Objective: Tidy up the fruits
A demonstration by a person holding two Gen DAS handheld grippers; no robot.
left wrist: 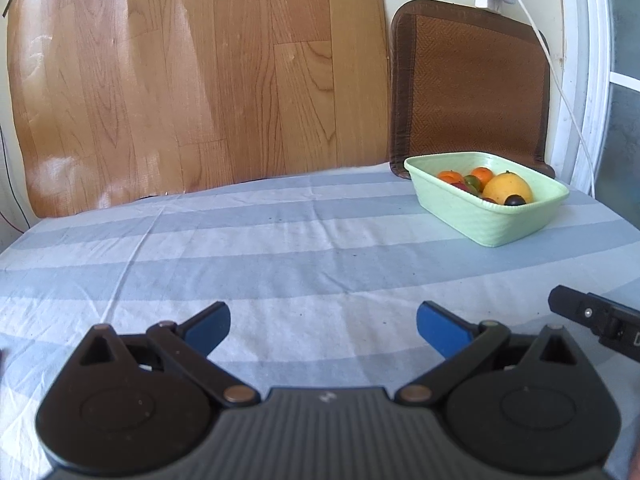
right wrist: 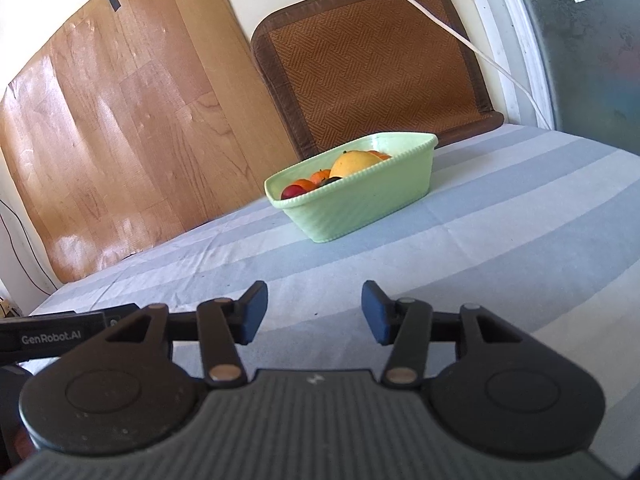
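Observation:
A pale green rectangular basket (left wrist: 492, 220) stands on the striped cloth at the far right; it also shows in the right wrist view (right wrist: 360, 204). It holds a large yellow fruit (left wrist: 507, 189), small oranges (left wrist: 482, 175), a dark plum (left wrist: 515, 200) and a red fruit (right wrist: 292, 191). My left gripper (left wrist: 323, 330) is open and empty, low over the cloth, well short and left of the basket. My right gripper (right wrist: 314, 312) is open and empty, in front of the basket. Part of the right gripper (left wrist: 596, 322) shows at the left view's right edge.
The table wears a blue-and-white striped cloth (left wrist: 280, 264). A wood-pattern board (left wrist: 180, 80) and a brown woven mat (left wrist: 472, 88) lean on the wall behind. A white cable (right wrist: 460, 36) hangs across the mat. A window frame (right wrist: 520, 40) is at the right.

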